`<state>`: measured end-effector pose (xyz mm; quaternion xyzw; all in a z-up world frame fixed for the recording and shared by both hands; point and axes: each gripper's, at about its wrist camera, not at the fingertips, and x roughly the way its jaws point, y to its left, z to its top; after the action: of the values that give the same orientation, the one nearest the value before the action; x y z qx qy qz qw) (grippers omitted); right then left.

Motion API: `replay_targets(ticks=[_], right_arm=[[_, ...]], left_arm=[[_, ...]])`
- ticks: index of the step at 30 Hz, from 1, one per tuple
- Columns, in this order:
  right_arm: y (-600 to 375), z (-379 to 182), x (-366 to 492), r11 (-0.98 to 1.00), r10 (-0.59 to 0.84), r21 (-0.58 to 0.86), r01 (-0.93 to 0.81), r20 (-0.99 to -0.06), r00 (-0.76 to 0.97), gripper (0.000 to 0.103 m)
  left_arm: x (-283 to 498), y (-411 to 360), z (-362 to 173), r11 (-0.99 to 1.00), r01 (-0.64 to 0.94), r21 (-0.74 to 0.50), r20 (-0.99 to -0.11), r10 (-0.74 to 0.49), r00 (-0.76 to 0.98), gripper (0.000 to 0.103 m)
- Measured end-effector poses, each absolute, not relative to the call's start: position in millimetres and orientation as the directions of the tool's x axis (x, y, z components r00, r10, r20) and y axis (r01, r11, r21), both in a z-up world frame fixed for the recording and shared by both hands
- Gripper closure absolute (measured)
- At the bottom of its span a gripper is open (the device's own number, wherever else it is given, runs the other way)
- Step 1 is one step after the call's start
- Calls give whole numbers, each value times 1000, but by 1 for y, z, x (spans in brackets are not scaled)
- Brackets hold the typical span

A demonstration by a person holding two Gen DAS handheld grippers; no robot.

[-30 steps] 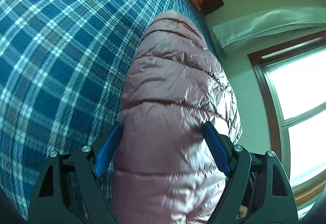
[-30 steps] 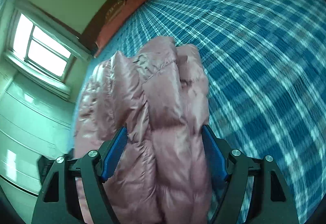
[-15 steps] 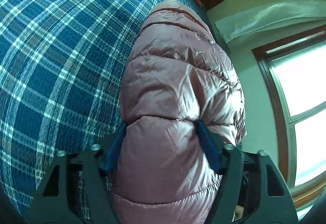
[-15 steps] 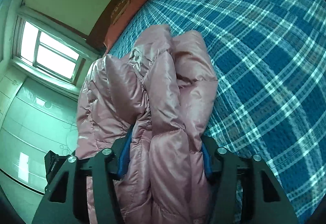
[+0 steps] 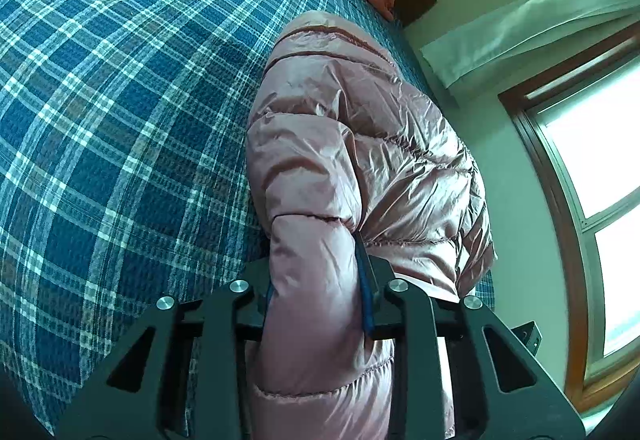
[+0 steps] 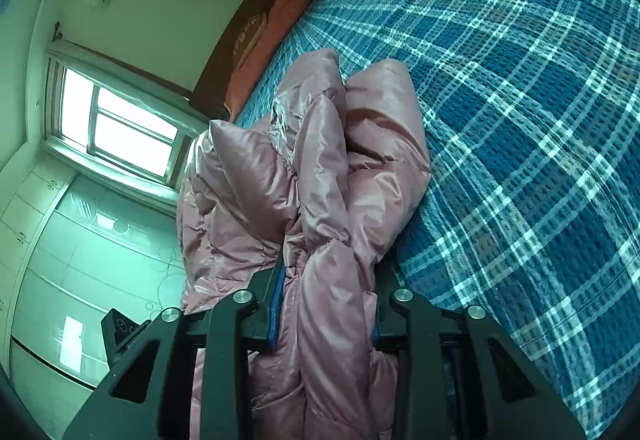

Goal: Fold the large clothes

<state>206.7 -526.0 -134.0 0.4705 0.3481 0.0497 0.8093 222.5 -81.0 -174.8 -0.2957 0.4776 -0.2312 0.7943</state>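
Both of our grippers now pinch the shiny pink quilted puffer jacket, which lies on the blue-and-white plaid bedspread. A second ago the jaws stood wide with fabric loose between them; now the left gripper is closing, pads pressed into a bunched fold, and the right gripper is closing likewise on a thicker bunched fold, set lower than before

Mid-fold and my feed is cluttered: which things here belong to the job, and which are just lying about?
Job:
- pink puffer jacket
- left claw, closing on the jacket
- right claw, closing on the jacket
- blue plaid bed cover, folding surface

Lying about:
- orange pillow
- window
- wardrobe
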Motion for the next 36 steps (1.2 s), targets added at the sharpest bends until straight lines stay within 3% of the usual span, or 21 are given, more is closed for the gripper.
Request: replay_targets(ticks=[18,27,30,31,32,34,36], right_arm=[[-440,-117,282,503,512,852,142,-426,746,79],[-413,-128,309,519,550,843,143,-457,699,77],[-419,-120,314,583,537,795,168,-532,655,54],[-420,-119,314,596,529,784,173,-545,651,37],[-422,-116,316,602,520,779,174,-548,655,31],[-431,-111,324,609,516,773,176,-555,652,29],[-436,-113,336,600,529,778,186,-560,638,27]], left_arm=[[267,14,-141,724,42,-688,-581,-585,566,80],[285,48,-163,720,14,-694,-596,-585,550,79],[284,51,-161,719,30,-694,-588,-590,553,71],[284,54,-160,717,24,-696,-586,-587,558,61],[283,61,-158,704,17,-710,-571,-591,570,45],[285,71,-153,679,12,-734,-542,-595,594,34],[294,78,-151,667,0,-745,-533,-595,602,32]])
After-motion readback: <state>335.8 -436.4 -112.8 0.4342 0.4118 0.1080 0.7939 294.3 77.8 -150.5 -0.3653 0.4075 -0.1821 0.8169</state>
